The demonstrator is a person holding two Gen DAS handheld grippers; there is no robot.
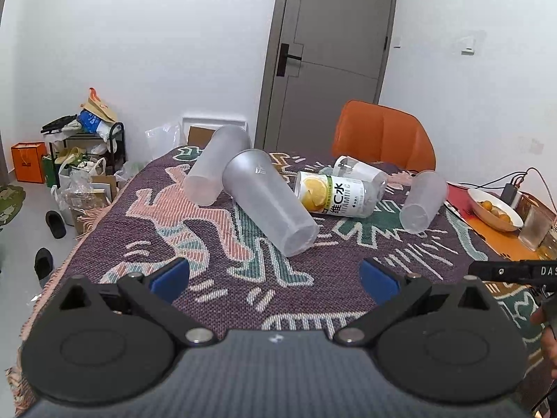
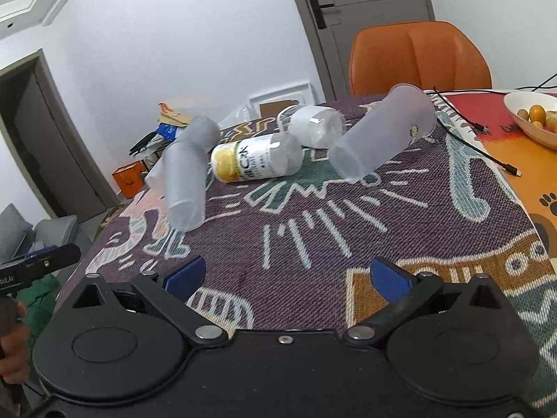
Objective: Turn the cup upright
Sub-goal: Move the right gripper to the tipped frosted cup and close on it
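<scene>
Three frosted plastic cups lie on their sides on the patterned cloth. In the left wrist view the nearest cup (image 1: 269, 202) points its base at me, a second cup (image 1: 216, 163) lies behind it, and a third cup (image 1: 424, 201) lies to the right. My left gripper (image 1: 275, 278) is open and empty, short of the nearest cup. In the right wrist view the right cup (image 2: 381, 132) lies ahead and the other two (image 2: 186, 174) at the left. My right gripper (image 2: 287, 278) is open and empty, well short of them.
Two clear bottles lie between the cups, one with a lemon label (image 1: 334, 193) (image 2: 256, 160), one plain (image 2: 315, 125). An orange chair (image 1: 383, 136) stands behind the table. A bowl of fruit (image 2: 536, 116) and cables (image 2: 470, 136) sit at the right.
</scene>
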